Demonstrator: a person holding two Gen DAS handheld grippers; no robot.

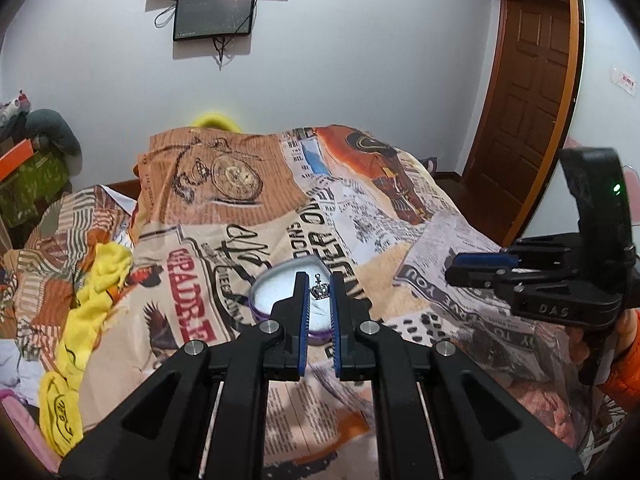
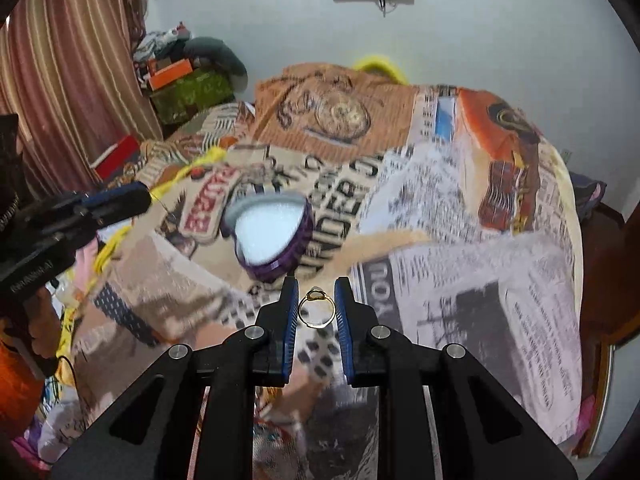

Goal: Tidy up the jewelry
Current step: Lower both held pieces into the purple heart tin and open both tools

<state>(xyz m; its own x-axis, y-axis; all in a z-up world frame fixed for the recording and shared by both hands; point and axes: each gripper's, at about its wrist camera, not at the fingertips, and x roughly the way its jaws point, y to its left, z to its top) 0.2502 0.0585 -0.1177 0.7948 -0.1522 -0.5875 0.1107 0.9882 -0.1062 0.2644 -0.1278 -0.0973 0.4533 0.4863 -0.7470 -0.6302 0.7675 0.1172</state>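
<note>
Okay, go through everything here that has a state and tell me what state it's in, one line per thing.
Left tongs: shut on the crown pendant, held over the box.
Right tongs: shut on the gold ring, above the bedspread.
Heart-shaped box: open, no lid on it, white lining showing, resting on the bedspread.
Wall screen: dim, contents unreadable.
Door: closed.

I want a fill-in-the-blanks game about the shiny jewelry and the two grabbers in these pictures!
1. The left gripper pinches a little silver charm shaped like a ____.
2. The right gripper holds a ____ colored ring.
3. The purple box on the printed blanket is shaped like a ____.
4. The padding inside the box is ____.

Missing words: crown; gold; heart; white
</note>
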